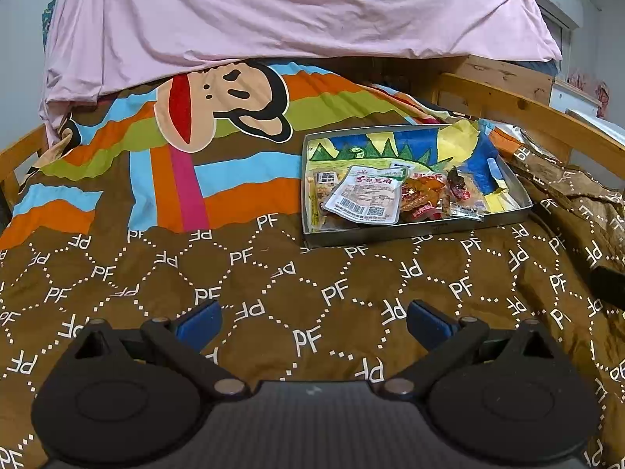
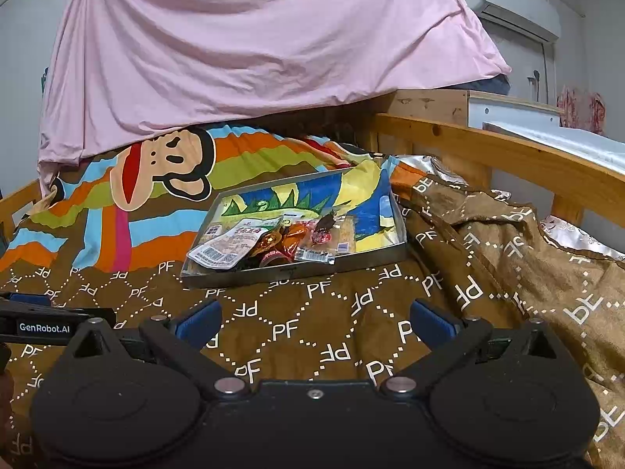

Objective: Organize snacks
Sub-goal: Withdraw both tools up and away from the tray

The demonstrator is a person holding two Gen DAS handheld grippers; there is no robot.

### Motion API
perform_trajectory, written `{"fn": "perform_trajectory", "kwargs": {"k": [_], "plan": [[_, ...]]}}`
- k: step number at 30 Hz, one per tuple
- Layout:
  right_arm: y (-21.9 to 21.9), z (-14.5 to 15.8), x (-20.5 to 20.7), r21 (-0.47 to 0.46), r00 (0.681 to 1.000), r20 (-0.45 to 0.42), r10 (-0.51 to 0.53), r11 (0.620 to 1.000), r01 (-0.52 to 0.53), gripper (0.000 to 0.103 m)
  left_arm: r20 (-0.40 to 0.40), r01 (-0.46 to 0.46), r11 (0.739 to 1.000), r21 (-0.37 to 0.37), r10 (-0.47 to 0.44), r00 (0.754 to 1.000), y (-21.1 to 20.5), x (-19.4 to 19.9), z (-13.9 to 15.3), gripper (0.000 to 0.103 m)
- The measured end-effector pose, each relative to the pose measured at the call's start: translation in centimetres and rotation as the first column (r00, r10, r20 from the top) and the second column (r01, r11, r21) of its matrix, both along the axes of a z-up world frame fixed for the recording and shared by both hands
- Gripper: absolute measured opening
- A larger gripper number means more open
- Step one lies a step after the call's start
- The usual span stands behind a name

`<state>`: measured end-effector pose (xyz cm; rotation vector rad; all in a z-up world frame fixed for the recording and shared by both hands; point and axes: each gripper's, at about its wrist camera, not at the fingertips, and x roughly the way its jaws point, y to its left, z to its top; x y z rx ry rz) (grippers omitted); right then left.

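We hold two black tongs with blue pads low over a brown quilted bedspread point(image 1: 273, 273) printed with white "PF" letters, and both point toward the snacks. Our left gripper point(image 1: 314, 326) has its pads spread wide, pinching nothing. From it, at about one o'clock, sits a shallow rectangular grey metal tray point(image 1: 414, 230) with a bright cartoon-printed base, resting flat on the bedspread. Inside, heaped at the near end, lie the snacks: at the left a white flat sealed pouch with red lettering point(image 1: 365, 195), partly overlapping its neighbours, then a cluster of small orange-red glossy packets point(image 1: 424, 195), then a small clear packet with dark contents point(image 1: 459, 187). Our right gripper point(image 2: 314, 326) is likewise spread and empty, and sees the same tray at about twelve o'clock. We judge the packets light, soft, crinkly and slippery, likely to slide when nudged; a sealed edge or corner offers the surest hold. Behind hangs a pink draped sheet point(image 1: 273, 11).
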<state>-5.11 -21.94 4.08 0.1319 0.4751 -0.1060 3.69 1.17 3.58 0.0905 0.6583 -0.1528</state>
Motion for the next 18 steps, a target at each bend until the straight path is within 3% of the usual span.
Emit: {"fn": "perform_trajectory", "kwargs": {"k": [18], "plan": [[0.26,-0.61,0.72,-0.008,0.999,-0.039,0.022,1.000,-0.023,0.102,-0.009,0.023,1.000,0.015,-0.023,1.000,-0.49,0.19,-0.60,0.103]]}}
